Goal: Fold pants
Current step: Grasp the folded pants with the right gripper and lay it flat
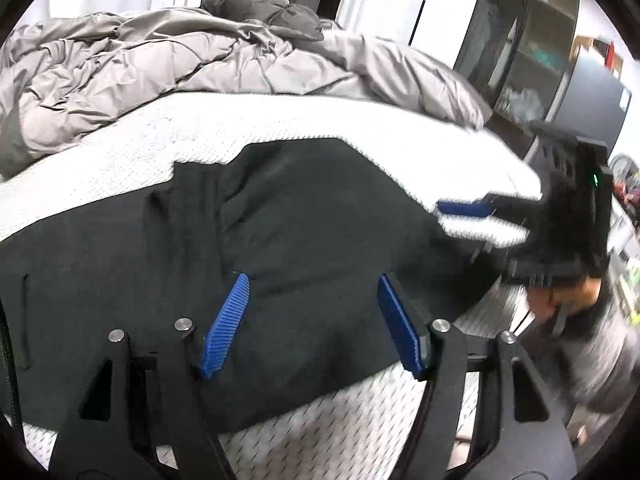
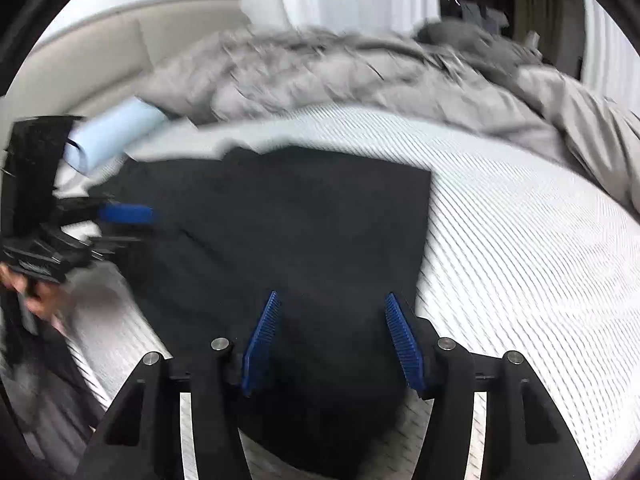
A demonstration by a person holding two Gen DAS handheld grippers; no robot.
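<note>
Left gripper [image 1: 312, 320]: spread wide, blue pads apart over the dark cloth, nothing pinched; seen side-on from the right wrist view at the left edge of the garment, blurred.
Right gripper [image 2: 332, 340]: likewise spread, pads hanging over the near end of the cloth, nothing between them; in the left wrist view poised at the garment's right edge, beside the mattress border.
Pants [image 2: 288, 232]: dark, lying flat on the white mattress [image 2: 520, 248], centred between the two tools; outline compact and roughly rectangular, one straight edge on the right, a seam or crease running lengthwise through the middle.
Done so far: judged from the single broad panel rather than two separate legs, probably laid leg over leg already; no waistband or hem clearly made out, so not certain.
Left to do: likely the crosswise folds, bringing one end over the other, then smoothing; neither tool gripping any edge yet.
Light blue roll [image 2: 116, 140]: past the far left corner of the cloth, apart from it.
Grey duvet [image 1: 160, 64]: bunched at the far side of the bed, clear of the pants.
Cabinet [image 1: 520, 52]: beyond the bed on the right, contents too blurred to name.
</note>
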